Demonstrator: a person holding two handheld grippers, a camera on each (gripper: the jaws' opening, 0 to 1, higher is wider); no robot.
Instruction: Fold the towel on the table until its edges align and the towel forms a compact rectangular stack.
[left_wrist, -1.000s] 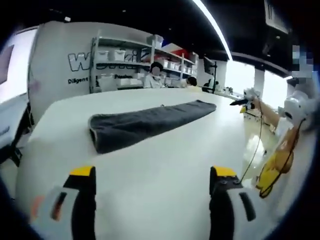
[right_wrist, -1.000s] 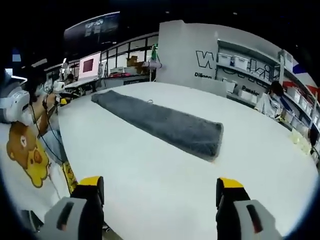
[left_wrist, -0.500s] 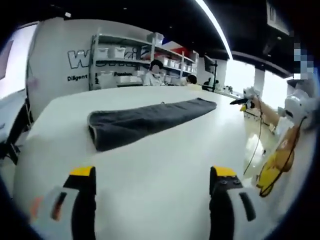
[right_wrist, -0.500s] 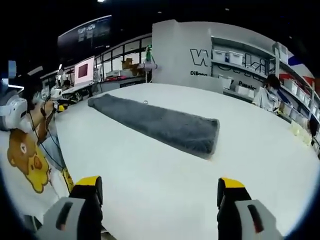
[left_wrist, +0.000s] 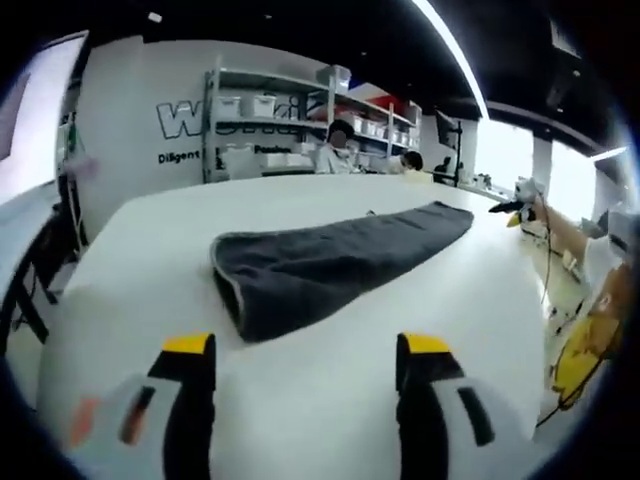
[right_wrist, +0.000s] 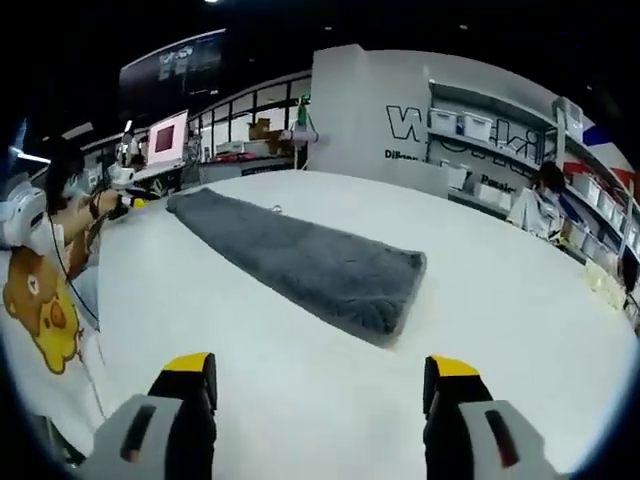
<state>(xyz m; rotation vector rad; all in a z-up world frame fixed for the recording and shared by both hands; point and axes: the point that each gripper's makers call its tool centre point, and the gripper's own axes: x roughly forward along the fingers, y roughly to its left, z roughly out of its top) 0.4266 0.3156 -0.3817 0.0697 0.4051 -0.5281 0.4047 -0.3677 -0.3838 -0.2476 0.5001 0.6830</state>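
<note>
A dark grey towel (left_wrist: 320, 257) lies folded into a long strip on the white table (left_wrist: 330, 400). In the left gripper view its near end sits just beyond my left gripper (left_wrist: 302, 352), which is open with nothing between its yellow-tipped jaws. In the right gripper view the same towel (right_wrist: 305, 260) runs from upper left to its other end near the middle. My right gripper (right_wrist: 318, 372) stands open a short way in front of that end, holding nothing.
A person in a white shirt with a bear print (right_wrist: 35, 300) stands at the table's edge. Shelves with white bins (left_wrist: 265, 130) and seated people (left_wrist: 340, 150) are behind the table. Bare tabletop surrounds the towel.
Both grippers have moved closer to the towel's ends, which now look larger and nearer to the jaws. The towel itself has not moved.
</note>
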